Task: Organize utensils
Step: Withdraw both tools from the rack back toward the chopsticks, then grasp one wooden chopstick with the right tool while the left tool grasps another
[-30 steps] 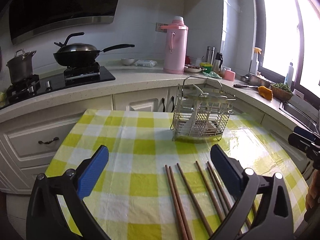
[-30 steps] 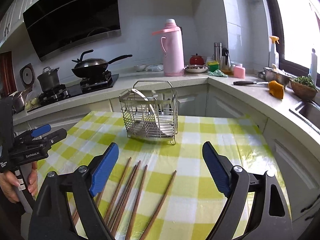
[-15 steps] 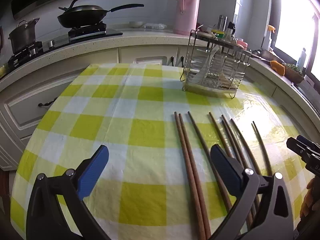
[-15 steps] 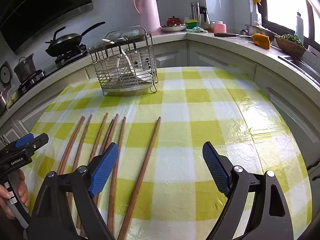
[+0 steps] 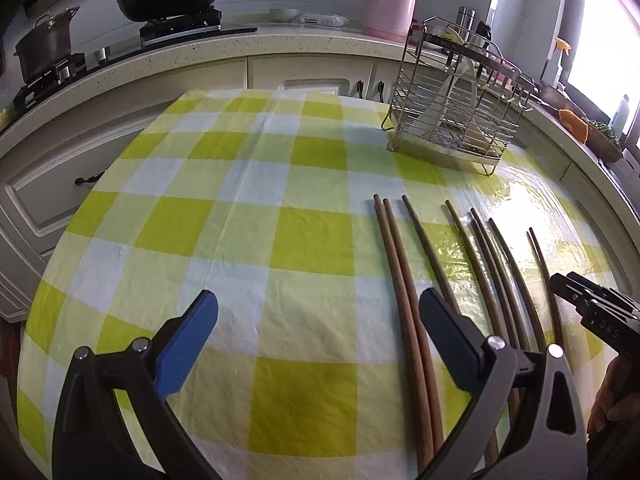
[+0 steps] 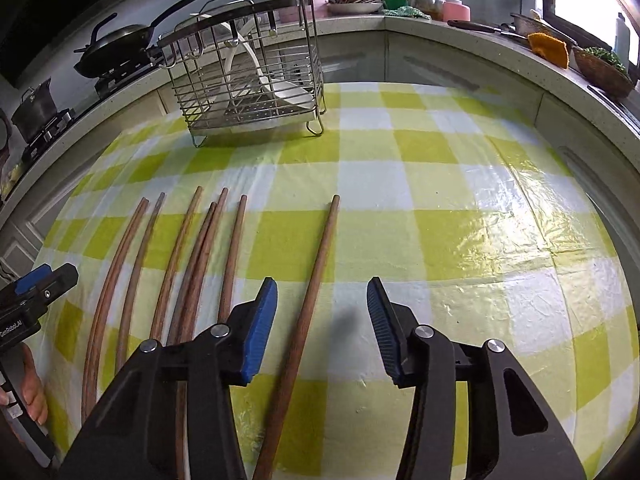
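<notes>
The right gripper point(image 6: 322, 320) hovers low with jaws apart, straddling the lone chopstick point(image 6: 316, 280) on the worktop point(image 6: 460, 208), apparently lined up to pinch it. The left gripper point(image 5: 318, 334), also spread and empty, waits beside the other chopsticks point(image 5: 404, 280). The wire rack point(image 6: 248, 80) stands beyond.
</notes>
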`<state>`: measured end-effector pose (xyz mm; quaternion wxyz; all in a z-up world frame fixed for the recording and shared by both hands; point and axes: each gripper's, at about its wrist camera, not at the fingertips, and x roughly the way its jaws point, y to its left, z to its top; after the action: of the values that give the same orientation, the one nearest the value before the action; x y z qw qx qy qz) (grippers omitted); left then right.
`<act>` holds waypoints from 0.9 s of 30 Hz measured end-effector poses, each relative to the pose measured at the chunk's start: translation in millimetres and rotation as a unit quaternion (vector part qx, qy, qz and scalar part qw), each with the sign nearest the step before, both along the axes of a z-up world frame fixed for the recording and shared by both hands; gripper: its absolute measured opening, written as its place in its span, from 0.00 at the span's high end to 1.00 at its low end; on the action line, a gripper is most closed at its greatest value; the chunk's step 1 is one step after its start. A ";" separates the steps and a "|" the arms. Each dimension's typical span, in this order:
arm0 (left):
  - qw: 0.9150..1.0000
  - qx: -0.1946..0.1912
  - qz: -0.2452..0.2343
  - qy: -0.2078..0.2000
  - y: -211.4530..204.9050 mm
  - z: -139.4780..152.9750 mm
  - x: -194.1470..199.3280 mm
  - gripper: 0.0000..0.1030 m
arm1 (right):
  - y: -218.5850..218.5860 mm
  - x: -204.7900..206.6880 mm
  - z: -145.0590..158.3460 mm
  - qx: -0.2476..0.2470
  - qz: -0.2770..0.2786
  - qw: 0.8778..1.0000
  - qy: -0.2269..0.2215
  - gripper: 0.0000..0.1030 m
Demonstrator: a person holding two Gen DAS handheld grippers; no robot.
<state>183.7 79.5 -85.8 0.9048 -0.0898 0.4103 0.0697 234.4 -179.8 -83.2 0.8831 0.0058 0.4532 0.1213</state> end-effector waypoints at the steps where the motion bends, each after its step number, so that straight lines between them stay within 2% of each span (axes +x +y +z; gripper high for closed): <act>1: 1.000 -0.001 -0.001 0.002 -0.6 -0.2 1.6 0.09 | 1.2 2.3 -1.7 -0.001 0.000 1.000 0.002 0.60; 12: 1.000 0.019 -0.014 0.019 -13.2 -7.7 16.3 0.15 | 12.3 7.8 -6.6 -0.047 0.009 0.999 -0.007 0.75; 15: 0.999 0.019 -0.019 0.027 -16.5 -10.9 18.1 0.18 | 11.1 6.0 -6.6 -0.049 0.011 0.999 -0.012 0.88; 20: 0.999 0.030 -0.017 0.034 -22.0 -12.9 23.0 0.26 | 6.8 4.0 -6.7 -0.038 0.012 0.999 -0.015 0.88; 27: 0.998 0.034 -0.012 0.042 -22.2 -14.7 32.7 0.26 | 2.2 3.5 -6.4 -0.020 0.012 1.000 -0.012 0.88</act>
<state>216.4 57.3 -100.5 0.8902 -0.0514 0.4463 0.0763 237.9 -177.6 -89.6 0.8867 -0.0184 0.4454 0.1227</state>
